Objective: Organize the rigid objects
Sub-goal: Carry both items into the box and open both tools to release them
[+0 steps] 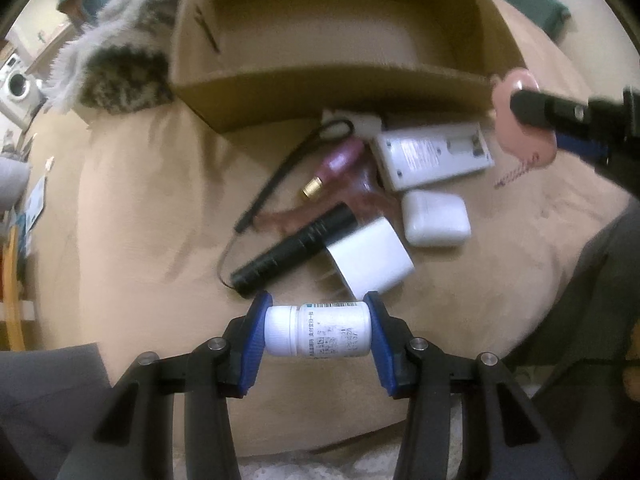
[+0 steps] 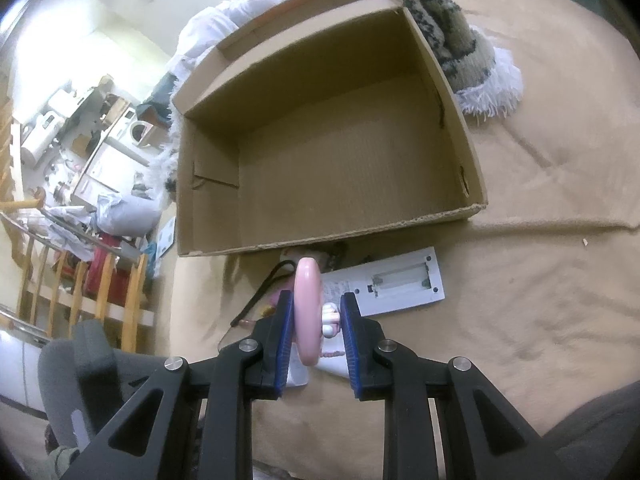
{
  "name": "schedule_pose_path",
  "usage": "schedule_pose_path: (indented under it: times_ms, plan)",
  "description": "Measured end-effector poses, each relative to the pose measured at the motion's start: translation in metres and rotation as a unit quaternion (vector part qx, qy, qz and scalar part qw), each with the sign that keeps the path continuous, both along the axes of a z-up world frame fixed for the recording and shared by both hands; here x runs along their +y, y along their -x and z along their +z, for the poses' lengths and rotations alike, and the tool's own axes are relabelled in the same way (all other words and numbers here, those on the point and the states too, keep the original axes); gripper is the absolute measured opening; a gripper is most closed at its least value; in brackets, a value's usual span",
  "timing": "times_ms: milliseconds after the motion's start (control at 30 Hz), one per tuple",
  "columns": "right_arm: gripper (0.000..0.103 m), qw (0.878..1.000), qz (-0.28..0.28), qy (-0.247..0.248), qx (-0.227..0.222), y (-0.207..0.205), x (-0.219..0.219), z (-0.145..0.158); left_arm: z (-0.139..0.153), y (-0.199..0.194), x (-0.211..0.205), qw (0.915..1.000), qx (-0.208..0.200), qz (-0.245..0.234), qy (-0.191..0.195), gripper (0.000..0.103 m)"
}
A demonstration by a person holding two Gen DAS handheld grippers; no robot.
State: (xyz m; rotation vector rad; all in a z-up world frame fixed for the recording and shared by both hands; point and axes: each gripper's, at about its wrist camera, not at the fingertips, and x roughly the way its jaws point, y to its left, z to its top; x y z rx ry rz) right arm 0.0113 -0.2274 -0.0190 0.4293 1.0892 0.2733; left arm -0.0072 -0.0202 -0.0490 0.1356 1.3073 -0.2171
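Left wrist view: a white pill bottle (image 1: 318, 330) is pinched crosswise by the left gripper (image 1: 318, 332) at 6 o'clock; the cardboard box (image 1: 280, 92) is seen at 12 o'clock.

Right wrist view: a pink charm (image 2: 309, 312) is clamped by the right gripper (image 2: 316, 336), below the box (image 2: 320, 236).

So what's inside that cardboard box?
Nothing visible: the cardboard box shows only its bare brown floor in the right wrist view. The strip just behind its near wall is hidden, so something flat there can't be ruled out.
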Motion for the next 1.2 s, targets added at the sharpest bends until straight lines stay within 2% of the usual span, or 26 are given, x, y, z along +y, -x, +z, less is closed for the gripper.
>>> schedule_pose_path:
  times_ms: [167,267,400,533,733,933,1067,1200]
  plan:
    - [0.025,0.998,0.012,0.008,-0.054,0.006,0.004,0.019,0.026,-0.005,0.014,0.9988,-0.038,0.032,-0.003,0.043]
    - [0.025,0.996,0.024,0.02,-0.083,0.008,0.01,0.03,0.053,-0.013,0.028,0.9964,-0.062,0.057,0.009,0.043]
    - [0.025,0.995,0.034,0.03,-0.092,0.004,0.012,0.035,0.06,-0.027,0.022,0.9934,-0.086,0.075,0.018,0.043]
    - [0.025,0.994,0.034,0.031,-0.098,-0.005,0.008,0.043,0.081,-0.042,0.02,0.9919,-0.093,0.084,0.021,0.043]
    - [0.025,0.992,0.035,0.049,-0.114,-0.035,0.004,0.055,0.08,-0.078,0.015,0.9896,-0.108,0.095,0.015,0.043]
    - [0.025,0.99,0.037,0.073,-0.112,-0.079,0.001,0.05,0.081,-0.109,-0.007,0.9885,-0.13,0.075,0.016,0.043]
    - [0.025,0.994,0.027,0.064,-0.09,-0.097,-0.003,0.034,0.069,-0.126,-0.021,0.9893,-0.131,0.061,0.022,0.043]
    - [0.025,0.996,0.028,0.068,-0.053,-0.101,-0.001,0.014,0.043,-0.142,-0.034,0.9915,-0.122,0.042,0.013,0.043]
